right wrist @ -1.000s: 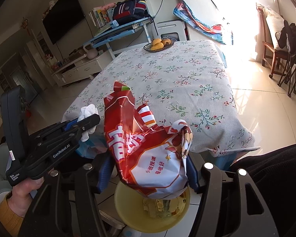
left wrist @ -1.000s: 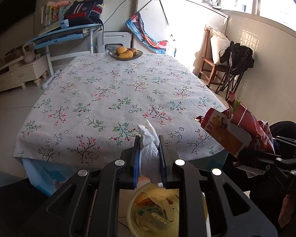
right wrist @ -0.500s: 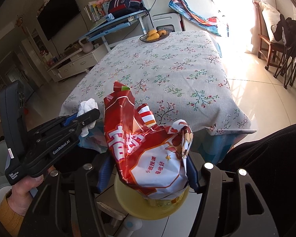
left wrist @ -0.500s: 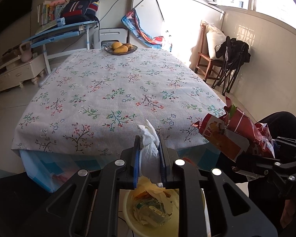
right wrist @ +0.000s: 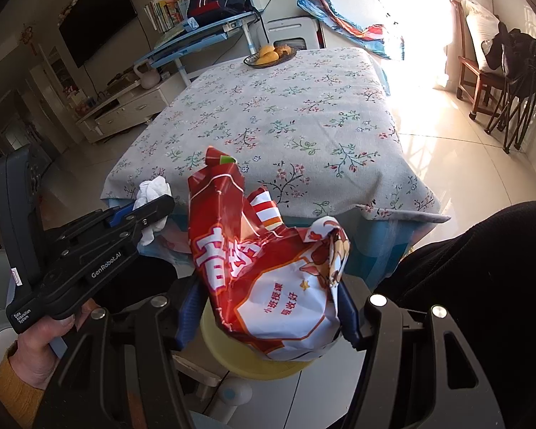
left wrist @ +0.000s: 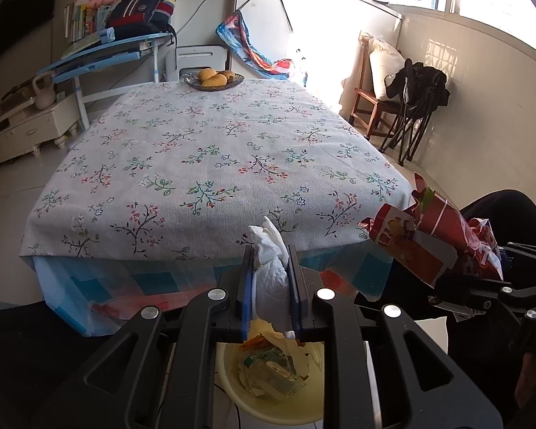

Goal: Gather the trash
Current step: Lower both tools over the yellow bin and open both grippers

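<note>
Left wrist view: left claw clamped on white tissue, long axis upright, tip up, directly over yellow bin. Floral surface sits farther off than before.

Right wrist view: right claw squeezed on red snack bag, standing upright above bin; grip unchanged.

the left tongs are held past the near edge of the worktop, pointing forward and a little down. their two jaws stand close together and press a white tissue between the blue pads. the right tongs are just beside them, at the near right corner of the worktop. their jaws stand wide and clamp a red snack bag from both sides. the left hand, in a yellow sleeve, grips the handle from below.
</note>
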Motion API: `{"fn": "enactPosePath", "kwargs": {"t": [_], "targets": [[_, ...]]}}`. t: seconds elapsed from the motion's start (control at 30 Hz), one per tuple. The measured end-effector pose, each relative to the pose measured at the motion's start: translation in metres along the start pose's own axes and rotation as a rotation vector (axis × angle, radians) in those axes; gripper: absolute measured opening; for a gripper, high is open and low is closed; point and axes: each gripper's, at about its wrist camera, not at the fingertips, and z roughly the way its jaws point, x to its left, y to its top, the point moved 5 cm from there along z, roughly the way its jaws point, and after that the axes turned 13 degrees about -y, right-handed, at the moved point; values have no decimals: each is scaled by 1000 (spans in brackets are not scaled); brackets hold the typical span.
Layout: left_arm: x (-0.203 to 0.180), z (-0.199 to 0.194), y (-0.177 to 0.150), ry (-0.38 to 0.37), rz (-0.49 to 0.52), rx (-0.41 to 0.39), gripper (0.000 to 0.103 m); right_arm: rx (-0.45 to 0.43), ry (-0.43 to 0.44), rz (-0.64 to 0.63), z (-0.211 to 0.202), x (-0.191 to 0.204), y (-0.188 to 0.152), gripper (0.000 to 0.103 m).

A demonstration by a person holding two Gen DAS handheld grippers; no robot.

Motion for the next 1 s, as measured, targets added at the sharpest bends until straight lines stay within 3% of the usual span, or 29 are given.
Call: {"fn": "enactPosePath", "kwargs": {"t": [0.43, 1.0], "targets": [[-2, 9, -21, 13, 3, 86, 18, 56, -38, -59, 9, 8, -18, 61], [-1, -1, -25, 28, -9, 64, 45, 65, -54, -90, 10, 20, -25, 61]]}}
